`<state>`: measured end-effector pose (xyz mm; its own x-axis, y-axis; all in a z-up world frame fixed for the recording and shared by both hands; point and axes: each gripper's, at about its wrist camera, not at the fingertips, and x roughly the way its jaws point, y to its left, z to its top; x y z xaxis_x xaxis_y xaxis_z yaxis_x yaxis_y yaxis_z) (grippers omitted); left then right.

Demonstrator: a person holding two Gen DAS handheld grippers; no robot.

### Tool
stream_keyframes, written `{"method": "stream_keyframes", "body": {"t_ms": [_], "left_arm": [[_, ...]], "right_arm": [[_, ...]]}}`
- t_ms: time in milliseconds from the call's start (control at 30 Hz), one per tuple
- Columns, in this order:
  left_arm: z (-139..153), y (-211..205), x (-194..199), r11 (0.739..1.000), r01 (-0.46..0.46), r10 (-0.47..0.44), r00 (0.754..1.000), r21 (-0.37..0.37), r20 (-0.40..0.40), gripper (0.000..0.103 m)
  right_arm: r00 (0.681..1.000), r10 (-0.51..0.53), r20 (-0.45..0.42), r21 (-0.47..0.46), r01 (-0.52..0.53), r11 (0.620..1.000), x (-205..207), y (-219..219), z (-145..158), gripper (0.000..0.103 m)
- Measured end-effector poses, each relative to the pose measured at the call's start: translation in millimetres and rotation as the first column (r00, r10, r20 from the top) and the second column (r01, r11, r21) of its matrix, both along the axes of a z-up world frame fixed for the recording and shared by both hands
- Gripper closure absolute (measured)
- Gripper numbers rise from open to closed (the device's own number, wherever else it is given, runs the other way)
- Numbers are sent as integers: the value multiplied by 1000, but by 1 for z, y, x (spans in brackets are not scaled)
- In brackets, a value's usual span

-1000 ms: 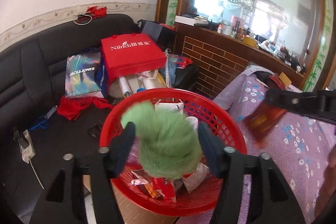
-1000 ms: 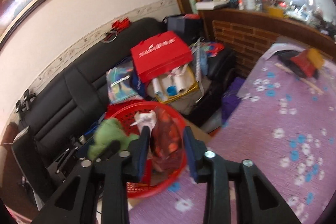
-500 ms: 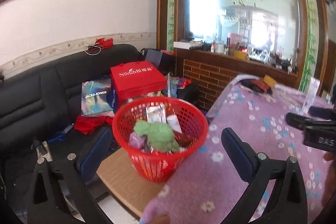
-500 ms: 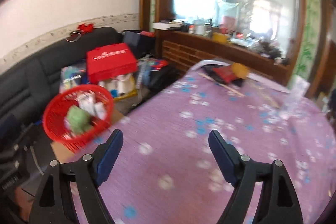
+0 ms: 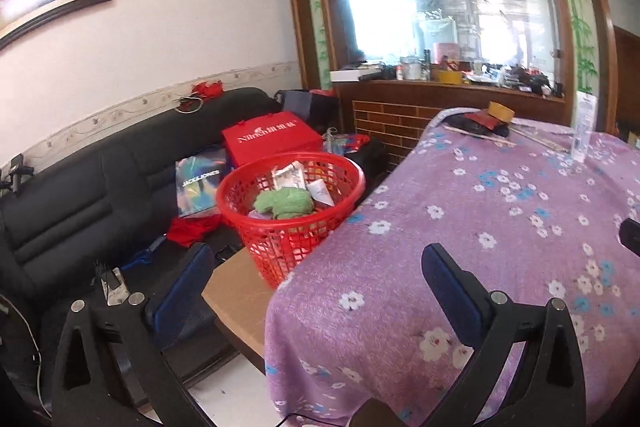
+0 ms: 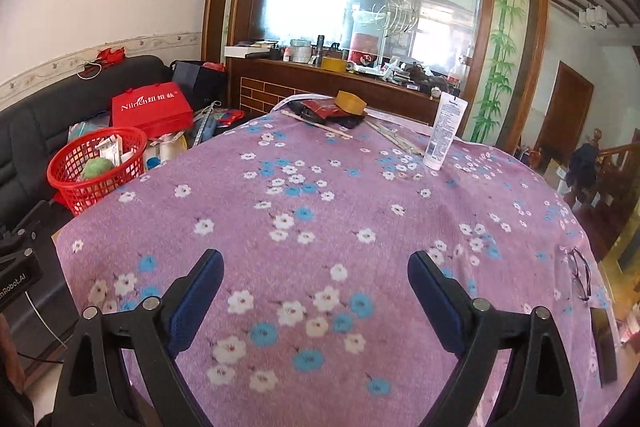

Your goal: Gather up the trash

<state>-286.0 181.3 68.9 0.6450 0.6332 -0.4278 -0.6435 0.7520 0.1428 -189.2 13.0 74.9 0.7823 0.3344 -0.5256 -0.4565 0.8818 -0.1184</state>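
the left gripper [image 5: 316,263] is spread wide, empty. the right gripper [image 6: 316,269] is opening, empty, over the purple floral tablecloth [image 6: 360,195]. the red plastic mesh basket [image 5: 280,223] holds a green fuzzy wad [image 5: 286,203], perhaps yarn.

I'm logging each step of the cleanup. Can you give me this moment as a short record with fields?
left gripper: open, nothing between its fingers
right gripper: jaws opening, nothing between them
red basket: beside the table, holds a green fluffy item and wrappers
table: purple floral cloth
left on table: white tube upright, red wrapper, tape roll, sticks
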Motion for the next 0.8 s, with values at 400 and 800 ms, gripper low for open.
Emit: {"method": "stream_keyframes", "body": {"t_ms": [400, 800], "left_arm": [[-2, -17, -8, 999, 54, -53, 998, 11, -31, 0], [-4, -16, -7, 999, 50, -50, 998, 15, -35, 0]], "right_arm": [[1000, -8, 14, -33, 8, 999, -28, -4, -2, 7], [1000, 4, 16, -66, -3, 998, -31, 2, -5, 7]]}}
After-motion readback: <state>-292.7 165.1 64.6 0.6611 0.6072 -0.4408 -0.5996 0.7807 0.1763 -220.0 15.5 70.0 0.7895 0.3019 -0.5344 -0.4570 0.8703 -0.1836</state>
